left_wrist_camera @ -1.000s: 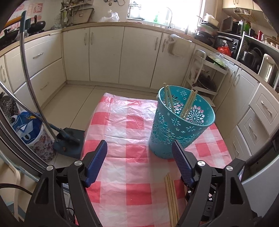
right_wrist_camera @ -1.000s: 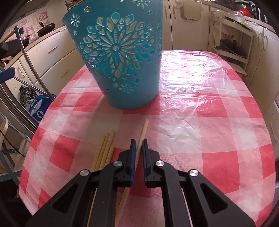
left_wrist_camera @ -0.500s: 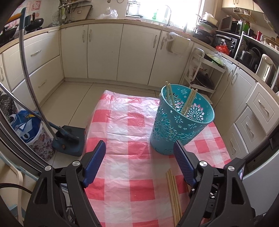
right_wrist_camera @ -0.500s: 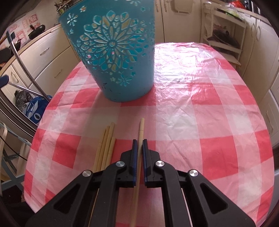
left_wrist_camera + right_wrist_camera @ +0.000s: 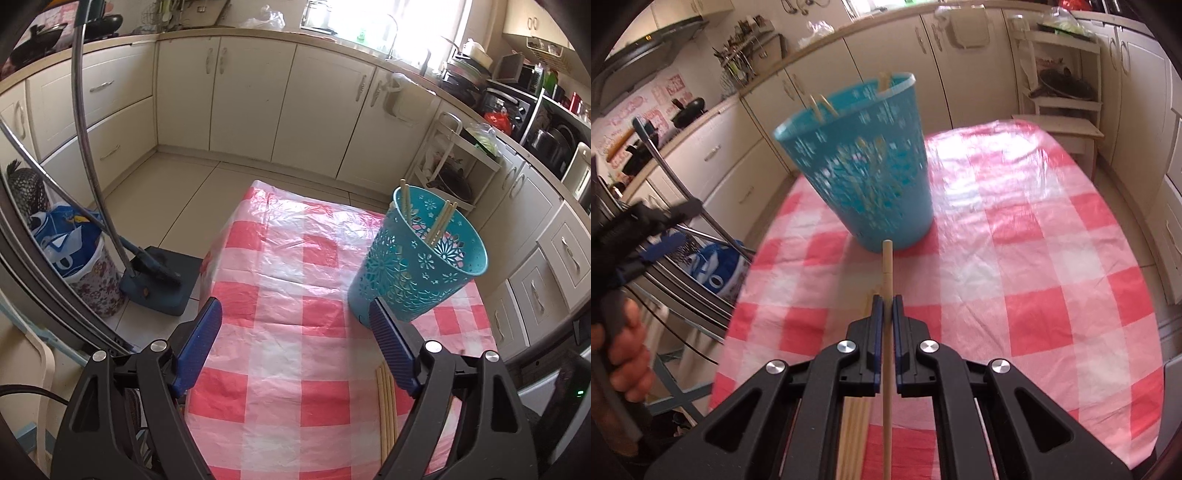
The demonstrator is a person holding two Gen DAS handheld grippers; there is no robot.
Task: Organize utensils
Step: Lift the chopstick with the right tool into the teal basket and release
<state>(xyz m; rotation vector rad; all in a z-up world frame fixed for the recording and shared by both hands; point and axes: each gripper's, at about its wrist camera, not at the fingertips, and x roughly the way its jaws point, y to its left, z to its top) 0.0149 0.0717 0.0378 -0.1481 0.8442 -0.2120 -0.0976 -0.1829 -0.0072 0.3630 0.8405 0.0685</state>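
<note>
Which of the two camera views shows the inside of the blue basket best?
The left wrist view: it looks down into the sharp basket, with chopsticks leaning inside. The right wrist view shows the basket blurred and side-on, only stick tips above the rim.

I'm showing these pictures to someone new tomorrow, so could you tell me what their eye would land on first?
Probably the turquoise cut-out basket standing on the red-and-white checked tablecloth, with a few chopsticks poking above its rim. Next, the right tongs shut on a single chopstick that points at the basket's base. The left tongs hang wide open and empty, with loose chopsticks lying by them.
</note>
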